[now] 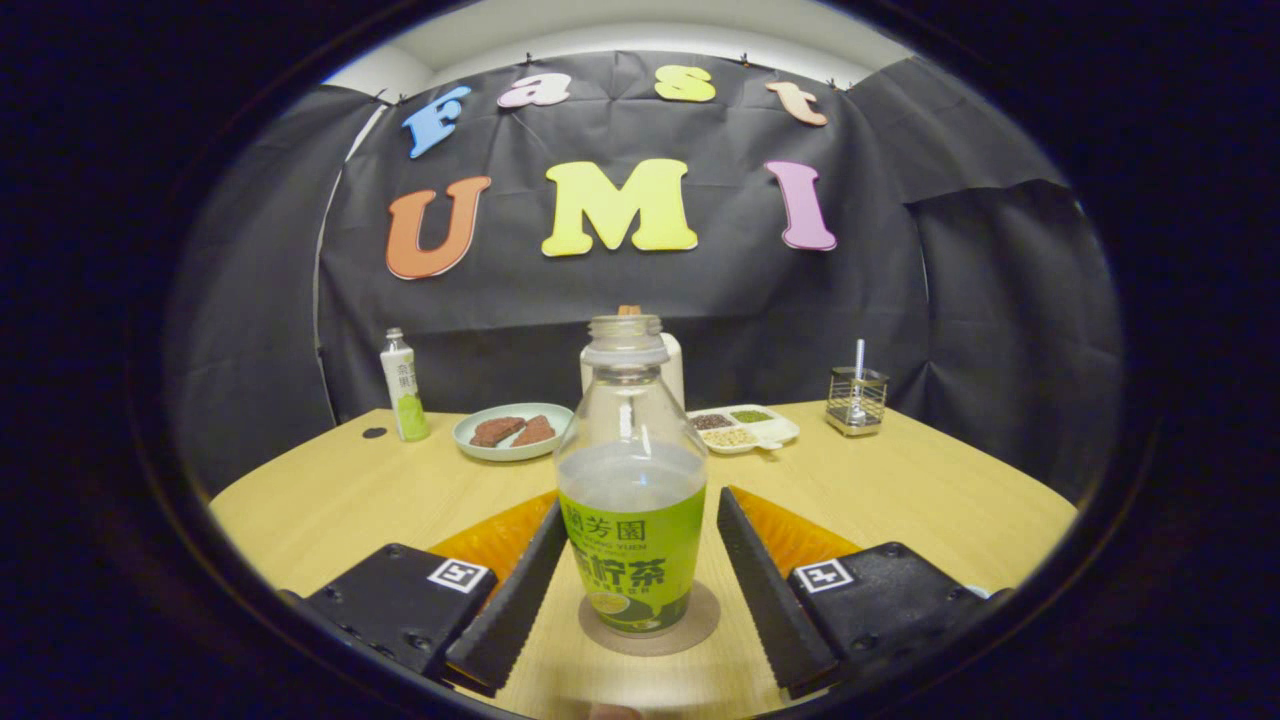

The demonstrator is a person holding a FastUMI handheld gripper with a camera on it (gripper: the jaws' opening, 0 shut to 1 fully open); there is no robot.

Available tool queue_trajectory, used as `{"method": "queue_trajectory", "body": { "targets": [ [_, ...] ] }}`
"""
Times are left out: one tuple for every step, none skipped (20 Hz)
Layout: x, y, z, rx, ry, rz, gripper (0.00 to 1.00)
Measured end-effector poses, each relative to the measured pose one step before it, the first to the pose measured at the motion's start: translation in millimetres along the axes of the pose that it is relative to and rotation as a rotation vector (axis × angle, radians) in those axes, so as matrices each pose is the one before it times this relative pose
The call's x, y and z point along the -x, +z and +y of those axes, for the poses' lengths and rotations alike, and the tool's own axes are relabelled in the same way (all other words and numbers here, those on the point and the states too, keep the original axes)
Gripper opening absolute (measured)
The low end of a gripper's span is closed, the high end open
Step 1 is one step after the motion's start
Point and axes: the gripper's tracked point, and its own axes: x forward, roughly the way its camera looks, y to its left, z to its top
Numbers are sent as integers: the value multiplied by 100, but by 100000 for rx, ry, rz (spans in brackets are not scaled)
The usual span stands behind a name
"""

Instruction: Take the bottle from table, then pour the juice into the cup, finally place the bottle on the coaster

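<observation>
Bottle (631,500) green label: Chinese characters, likely "蘭芳園"; small Latin line too blurred.

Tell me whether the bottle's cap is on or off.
Off: the bottle stands upright on the coaster, its neck open, between the open gripper fingers.

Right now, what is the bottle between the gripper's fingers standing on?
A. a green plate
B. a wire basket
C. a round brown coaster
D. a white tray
C: the bottle stands upright on the round brown coaster on the table, between the open gripper fingers, which leave gaps on both sides.
</observation>
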Motion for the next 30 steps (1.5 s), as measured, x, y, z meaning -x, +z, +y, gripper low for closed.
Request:
{"method": "queue_trajectory", "body": {
  "targets": [
    [570,36,-66,136,358,-568,100],
    [339,193,1,696,-17,-68,100],
    [585,-1,-207,1524,-531,335,100],
    [837,134,-255,874,-570,1141,100],
    [1052,22,-240,-763,-445,1029,100],
    [1440,474,103,-1474,1176,-165,100],
    [1604,580,89,-679,561,-1055,100],
    [1680,870,-278,-509,-1128,-2250,100],
    [1724,931,-440,572,-2031,-2705,100],
    [1719,952,-238,1025,-1884,-2432,100],
    [1714,752,147,986,-481,-2032,100],
    [1685,704,240,816,-277,-1744,100],
    [1523,497,80,1076,-447,-1321,100],
    [1466,346,238,1402,-581,-590,100],
    [1192,127,449,1532,170,-595,100],
    [1171,133,567,796,356,-604,100],
    [1104,-156,567,-51,1150,-389,100],
    [1033,-204,651,-357,1285,128,100],
    [838,-700,432,-44,522,1174,100],
    [844,-679,62,144,-311,1738,100],
    [815,-542,-69,520,-439,961,100],
    [802,-266,-101,787,-743,110,100],
    [781,-215,-219,254,-501,-285,100],
    [884,27,-360,-754,-892,-1151,100],
    [610,-310,-599,-312,-865,-603,100],
    [726,-270,-531,-353,-1162,-669,100],
    [680,-345,-822,197,-1447,-456,100],
    [615,-396,-597,306,-1058,-553,100],
    [527,-443,-543,399,-398,-192,100],
    [612,-196,-184,-1176,1145,-1420,100]
  ]
}}
